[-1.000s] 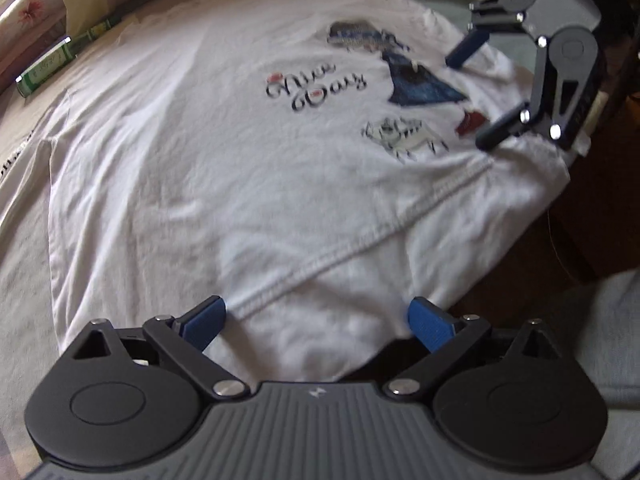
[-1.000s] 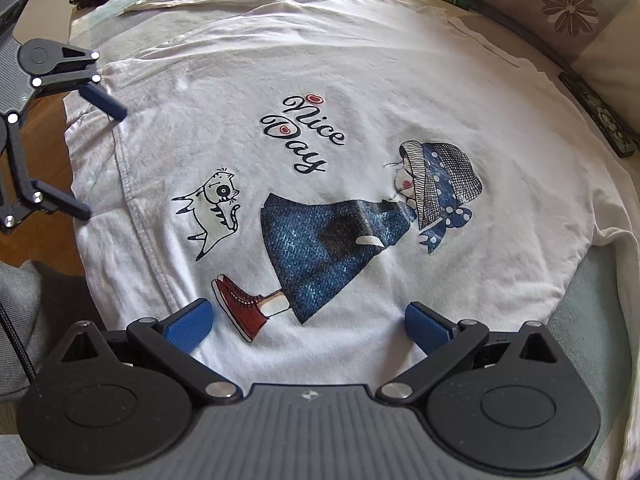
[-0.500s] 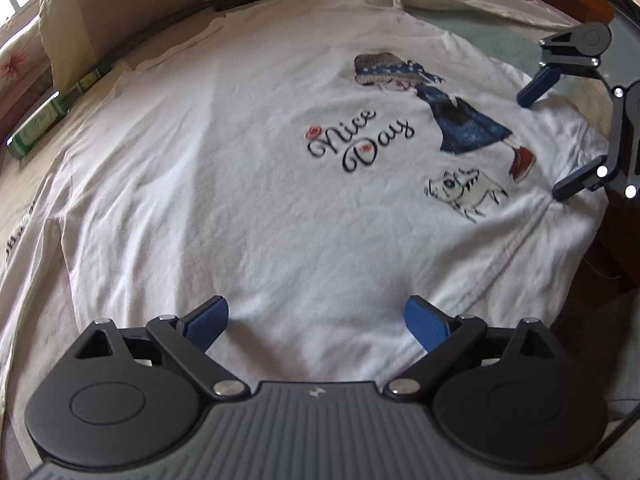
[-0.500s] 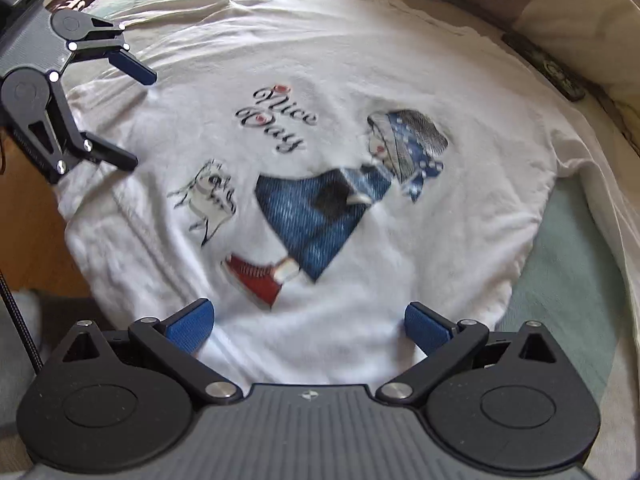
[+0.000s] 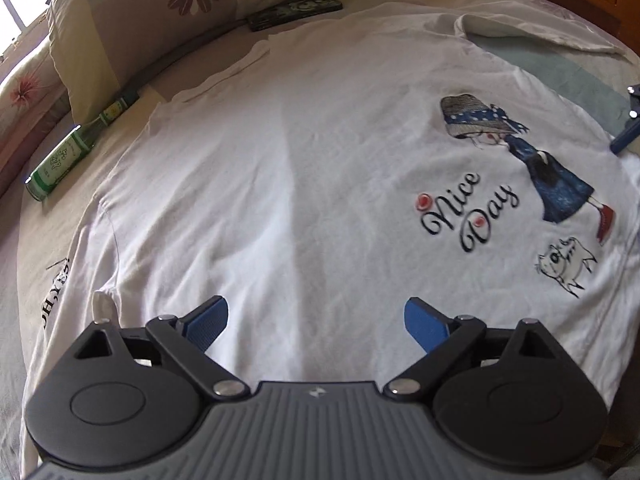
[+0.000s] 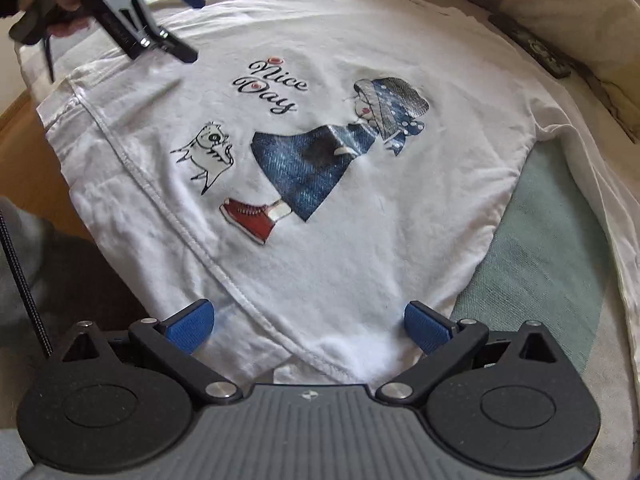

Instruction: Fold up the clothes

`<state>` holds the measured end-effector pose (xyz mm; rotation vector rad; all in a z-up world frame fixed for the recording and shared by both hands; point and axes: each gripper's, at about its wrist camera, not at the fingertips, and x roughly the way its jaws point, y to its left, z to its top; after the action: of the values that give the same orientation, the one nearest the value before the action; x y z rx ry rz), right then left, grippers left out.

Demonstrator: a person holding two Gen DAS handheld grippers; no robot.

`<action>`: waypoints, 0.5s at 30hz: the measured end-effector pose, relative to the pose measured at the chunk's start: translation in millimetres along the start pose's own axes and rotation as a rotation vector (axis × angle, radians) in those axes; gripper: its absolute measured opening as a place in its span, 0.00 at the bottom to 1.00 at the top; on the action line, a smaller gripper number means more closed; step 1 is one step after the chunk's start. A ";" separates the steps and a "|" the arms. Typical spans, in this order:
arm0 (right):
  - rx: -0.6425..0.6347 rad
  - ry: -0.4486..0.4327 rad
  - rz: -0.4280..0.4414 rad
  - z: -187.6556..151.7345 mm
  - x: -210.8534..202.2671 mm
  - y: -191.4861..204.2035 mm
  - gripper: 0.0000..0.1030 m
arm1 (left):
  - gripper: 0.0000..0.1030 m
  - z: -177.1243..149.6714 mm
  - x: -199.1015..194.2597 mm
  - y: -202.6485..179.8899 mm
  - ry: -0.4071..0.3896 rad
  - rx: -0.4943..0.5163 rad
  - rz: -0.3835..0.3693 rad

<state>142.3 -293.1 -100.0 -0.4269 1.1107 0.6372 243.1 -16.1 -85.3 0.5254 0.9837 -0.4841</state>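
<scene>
A white T-shirt point(image 5: 304, 168) with a "Nice Day" print of a girl and a cat lies spread flat on the bed; it also shows in the right wrist view point(image 6: 360, 208). My left gripper point(image 5: 316, 322) is open and empty, just above the shirt near its left side seam. My right gripper point(image 6: 310, 324) is open and empty over the hem corner point(image 6: 304, 352). The left gripper also shows in the right wrist view point(image 6: 192, 26), open above the shirt's far side. One blue fingertip point(image 5: 622, 142) of the right gripper shows at the left view's right edge.
A green glass bottle point(image 5: 76, 152) lies by the floral pillows point(image 5: 132, 20). A dark remote control point(image 5: 294, 16) lies beyond the shirt, also in the right view point(image 6: 532, 48). A green blanket point(image 6: 544, 248) lies beside the shirt. The bed's wooden edge point(image 6: 16, 128) is at the left.
My left gripper has moved left along the shirt, away from the hem, toward the sleeve side. My right gripper has drawn back and right to the hem corner. Both stayed open.
</scene>
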 end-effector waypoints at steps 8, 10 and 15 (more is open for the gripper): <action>0.123 -0.097 -0.083 59.2 -0.4 -15.7 1.00 | 0.92 18.9 28.3 45.9 0.008 -0.132 0.008; 0.148 -0.138 -0.097 89.0 17.4 -23.1 1.00 | 0.92 22.2 41.8 52.8 0.014 -0.172 -0.010; 0.209 -0.089 -0.107 117.1 60.3 -40.2 1.00 | 0.95 12.7 54.6 80.2 0.053 -0.199 -0.142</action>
<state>267.3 -236.0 -109.1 -0.2731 1.0502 0.4365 325.2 30.4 -111.5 0.2921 1.1117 -0.4942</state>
